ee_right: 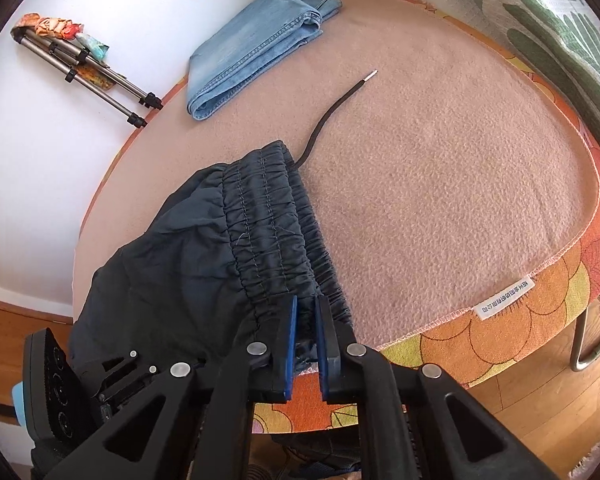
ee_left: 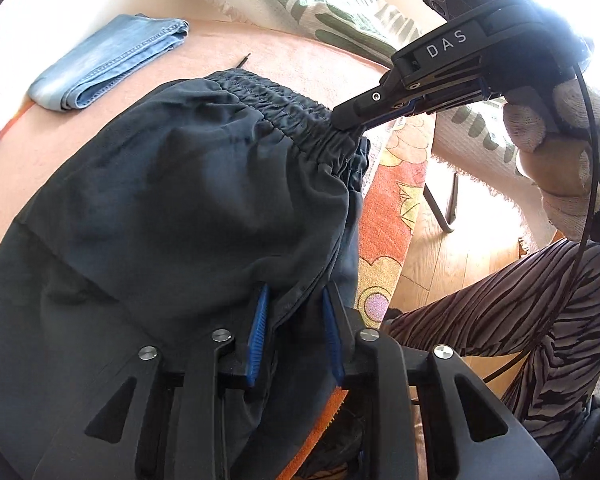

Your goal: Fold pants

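Right gripper point(ee_right: 306, 312) clamping pants point(ee_right: 204, 256) waistband, table point(ee_right: 440, 200) edge

Left gripper point(ee_left: 294, 316): angled steeply down, blue pads point(ee_left: 259, 320) drawn close on a fold of dark cloth at its side edge, both fingers seen from behind.
Right gripper point(ee_right: 306, 320): angled steeply down, blue pads point(ee_right: 290, 332) nearly together, clamped on the gathered waistband at its near end.
Right gripper from the left wrist view point(ee_left: 348, 118): ahead and to the right of the left tongs, tips pinched on the waistband corner.
Right hand point(ee_left: 552, 136): in a white knit glove, wrapped around the handle behind those tongs.
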Action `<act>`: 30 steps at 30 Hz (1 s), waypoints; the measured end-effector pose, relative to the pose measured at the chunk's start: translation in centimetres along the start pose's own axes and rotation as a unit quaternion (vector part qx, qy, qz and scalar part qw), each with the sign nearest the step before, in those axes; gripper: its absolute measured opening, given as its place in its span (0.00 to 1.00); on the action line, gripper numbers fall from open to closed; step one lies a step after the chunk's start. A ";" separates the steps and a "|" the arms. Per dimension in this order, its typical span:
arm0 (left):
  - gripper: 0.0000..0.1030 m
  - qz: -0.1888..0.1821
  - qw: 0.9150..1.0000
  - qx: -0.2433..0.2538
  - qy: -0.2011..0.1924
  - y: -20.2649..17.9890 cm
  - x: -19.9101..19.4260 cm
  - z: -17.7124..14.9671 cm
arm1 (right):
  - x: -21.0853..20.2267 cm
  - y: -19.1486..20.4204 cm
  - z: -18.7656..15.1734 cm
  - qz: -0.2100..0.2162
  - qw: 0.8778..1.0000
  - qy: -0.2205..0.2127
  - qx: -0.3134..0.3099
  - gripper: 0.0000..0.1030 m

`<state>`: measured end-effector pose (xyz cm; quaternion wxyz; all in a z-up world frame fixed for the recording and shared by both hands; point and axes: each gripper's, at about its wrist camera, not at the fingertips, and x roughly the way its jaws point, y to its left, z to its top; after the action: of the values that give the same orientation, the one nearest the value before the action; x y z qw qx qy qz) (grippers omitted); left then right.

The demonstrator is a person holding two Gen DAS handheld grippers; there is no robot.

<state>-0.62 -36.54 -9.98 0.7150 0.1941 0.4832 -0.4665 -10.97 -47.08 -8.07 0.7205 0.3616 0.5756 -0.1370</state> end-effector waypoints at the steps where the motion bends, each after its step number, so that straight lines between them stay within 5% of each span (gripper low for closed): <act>1: 0.11 -0.004 1.000 -0.001 0.001 0.2 0.0 -0.2 | 0.2 -0.1 0.1 0.001 1.000 0.002 -0.002 0.08; 6: 0.06 -0.034 0.999 -0.032 0.004 0.5 -0.1 -0.1 | 0.8 -0.5 0.9 -0.006 1.000 0.007 -0.008 0.52; 12: 0.05 -0.071 0.997 -0.013 0.013 -1.9 -0.6 -1.3 | 1.6 -0.9 0.4 0.023 0.999 0.027 -0.007 0.55; 14: 0.05 -0.056 0.998 0.003 0.015 -2.5 -0.4 -1.6 | 1.7 -1.2 0.3 0.038 0.999 0.030 0.006 0.56; 20: 0.05 -0.060 0.998 -0.022 -0.009 -1.9 -1.9 -1.4 | 1.7 -1.2 -0.1 0.043 0.999 0.021 0.011 0.44; 25: 0.05 -0.013 0.998 -0.040 -0.054 0.1 -5.1 -1.9 | 1.1 -0.7 -0.4 0.053 0.998 -0.001 0.023 0.21; 30: 0.05 -0.013 0.995 -0.092 -0.046 3.6 -5.5 -4.1 | -0.7 2.0 -0.4 0.041 0.998 -0.038 -0.018 0.14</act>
<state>-0.18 -29.11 -7.68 0.7450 0.0995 0.4932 -0.4381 -10.24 -45.53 -6.72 0.7531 0.3662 0.5352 -0.1108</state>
